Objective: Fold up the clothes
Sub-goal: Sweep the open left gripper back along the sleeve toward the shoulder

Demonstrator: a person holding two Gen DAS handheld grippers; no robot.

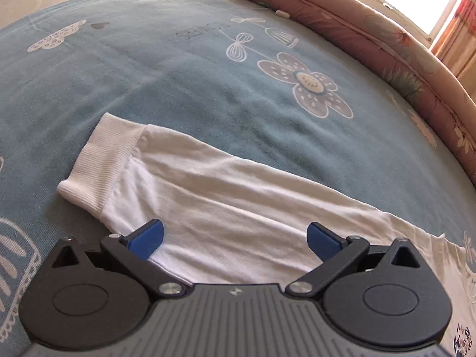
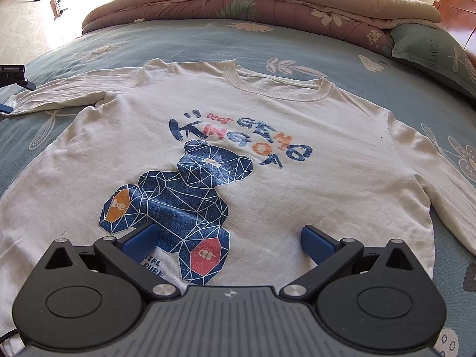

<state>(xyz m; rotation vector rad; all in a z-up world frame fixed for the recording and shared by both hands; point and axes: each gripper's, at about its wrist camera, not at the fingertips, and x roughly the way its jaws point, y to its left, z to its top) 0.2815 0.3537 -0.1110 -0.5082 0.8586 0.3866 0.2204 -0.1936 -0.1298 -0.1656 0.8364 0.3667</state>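
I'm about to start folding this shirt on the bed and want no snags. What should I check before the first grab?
1. Shirt lies flat, print up: ok.
2. Left sleeve stretched out, cuff free: ok.
3. Left gripper open over the sleeve: ok.
4. Right gripper open above the hem: ok.
5. Right sleeve's cuff visible: not ok, out of frame.
6. Blanket bare around the shirt: ok where visible.

You have one white shirt on the bed, one rolled quilt along its far edge, one pillow, two grippers.
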